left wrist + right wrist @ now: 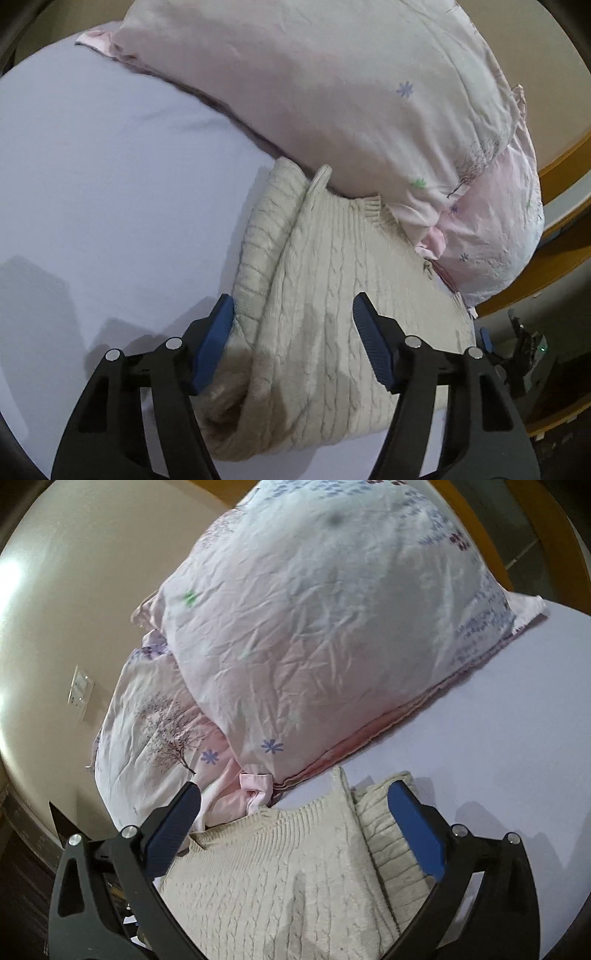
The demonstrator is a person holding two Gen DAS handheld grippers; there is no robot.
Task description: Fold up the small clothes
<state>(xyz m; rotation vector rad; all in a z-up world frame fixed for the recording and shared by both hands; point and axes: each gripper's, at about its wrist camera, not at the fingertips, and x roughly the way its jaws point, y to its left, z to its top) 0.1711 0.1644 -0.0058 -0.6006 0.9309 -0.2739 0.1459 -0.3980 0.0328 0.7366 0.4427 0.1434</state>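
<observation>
A cream cable-knit sweater [325, 302] lies folded on a pale lilac sheet [110, 177], with its ribbed neck end touching the lower edge of a large pillow [332, 85]. Its long axis runs from the pillow toward the cameras, neck pointing at the pillow. One sleeve is folded along the side of the body that lies away from the sheet's edge, its ribbed cuff reaching up beside the neck.

The left gripper [293, 314] hangs just over the sweater's near end with its jaws spread wide, the blue pads on either side of the knit; one pad touches or nearly touches the folded sleeve. The right gripper [293, 797] also stands wide open over the sweater [280, 867], holding nothing.

The pillow [314, 635] is pinkish white with small blue and green flowers and a printed tree. Past it are a cream wall [74, 572] with a switch plate [79, 690], and a yellowish wooden frame [561, 170].
</observation>
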